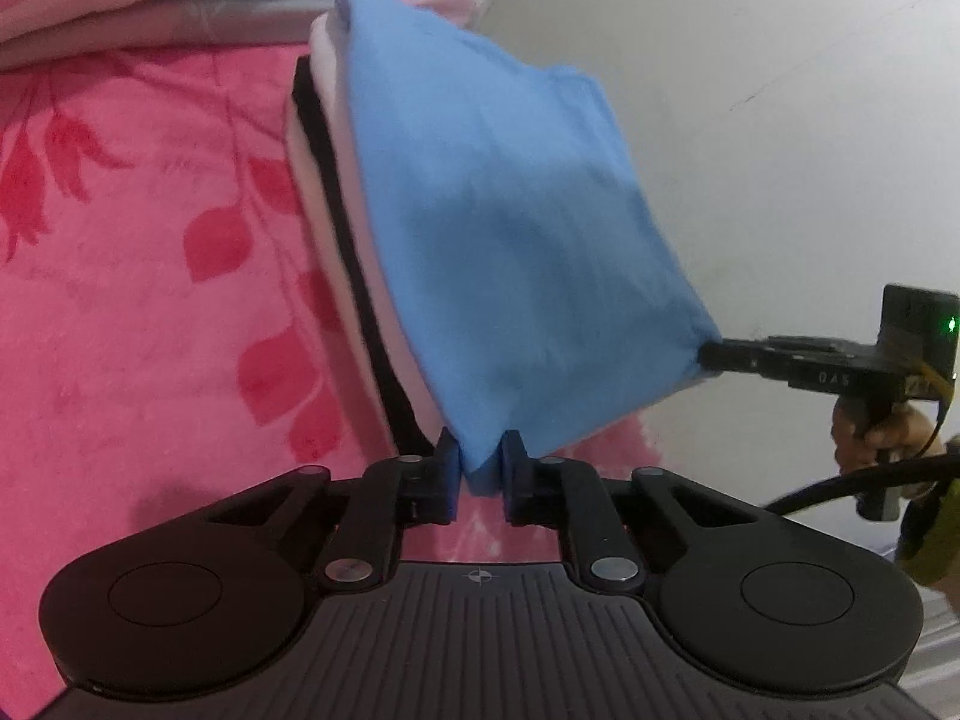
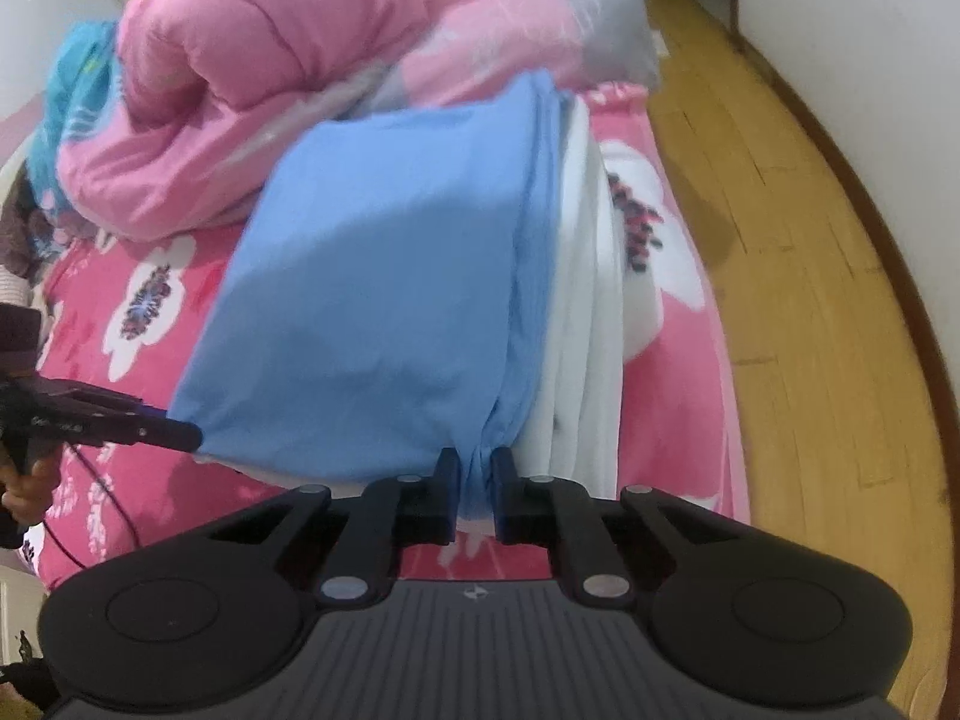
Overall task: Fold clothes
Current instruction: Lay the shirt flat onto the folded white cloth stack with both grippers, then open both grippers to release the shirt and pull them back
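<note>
Both your grippers, left gripper point(image 1: 481, 474) and right gripper point(image 2: 476, 480), pinch the soft blue cloth point(image 1: 510, 228); only the right view shows the wooden floor point(image 2: 780, 240).

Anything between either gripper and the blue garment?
No. Both are shut on the blue garment: left gripper pinches one corner, right gripper the other. It hangs over the pink bedspread, beside a white and black stack.

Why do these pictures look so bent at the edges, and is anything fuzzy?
Left wrist view: fisheye bending and dark corners; the blue garment is softly blurred along its top edge, while the left gripper pinching it is sharp. Right wrist view: the wooden floor curves strongly, the pink quilt behind is smeared, and a shadow darkens the garment's lower half.
</note>
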Available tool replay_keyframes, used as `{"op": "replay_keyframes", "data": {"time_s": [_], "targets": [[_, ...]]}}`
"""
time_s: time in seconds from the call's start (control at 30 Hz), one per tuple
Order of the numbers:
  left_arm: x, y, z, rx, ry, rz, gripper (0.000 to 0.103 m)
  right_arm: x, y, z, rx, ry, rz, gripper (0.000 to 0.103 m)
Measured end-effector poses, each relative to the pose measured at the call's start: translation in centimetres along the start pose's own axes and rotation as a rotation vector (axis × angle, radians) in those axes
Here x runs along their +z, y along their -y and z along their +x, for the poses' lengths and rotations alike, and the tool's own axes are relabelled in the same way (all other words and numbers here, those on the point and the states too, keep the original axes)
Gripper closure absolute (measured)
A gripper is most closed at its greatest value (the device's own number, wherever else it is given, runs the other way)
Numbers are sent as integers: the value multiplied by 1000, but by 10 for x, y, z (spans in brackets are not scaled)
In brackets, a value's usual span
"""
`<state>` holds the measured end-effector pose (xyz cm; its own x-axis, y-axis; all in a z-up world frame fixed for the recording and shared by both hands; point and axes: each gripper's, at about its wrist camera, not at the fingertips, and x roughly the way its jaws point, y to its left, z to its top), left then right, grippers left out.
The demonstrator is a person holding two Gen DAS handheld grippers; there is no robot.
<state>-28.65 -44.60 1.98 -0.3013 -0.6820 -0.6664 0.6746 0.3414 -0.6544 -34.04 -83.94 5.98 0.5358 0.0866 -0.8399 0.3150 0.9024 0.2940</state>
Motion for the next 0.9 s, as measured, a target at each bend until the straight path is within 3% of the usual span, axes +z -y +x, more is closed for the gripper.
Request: {"op": "replay_keyframes", "data": {"time_s": [0.3, 0.43, 0.53, 0.63, 0.8, 0.9], "targets": [[3, 5, 5, -2, -26, 34, 93, 4, 10, -3, -19, -23, -18, 93], [-5, 1, 18, 24, -59, 58, 92, -3, 25, 17, -29, -66, 14, 93], [-7, 0, 24, 45, -66, 86, 89, -8, 28, 29, -56, -93, 21, 90], [-7, -2, 18, 43, -56, 90, 79, -8, 22, 19, -104, -88, 7, 70], [-6, -2, 8, 62, -46, 82, 68, -3, 4, -8, -206, -61, -81, 72], [-8, 2, 12, 84, -49, 92, 65, 9, -13, -14, -125, 20, -146, 74]]}}
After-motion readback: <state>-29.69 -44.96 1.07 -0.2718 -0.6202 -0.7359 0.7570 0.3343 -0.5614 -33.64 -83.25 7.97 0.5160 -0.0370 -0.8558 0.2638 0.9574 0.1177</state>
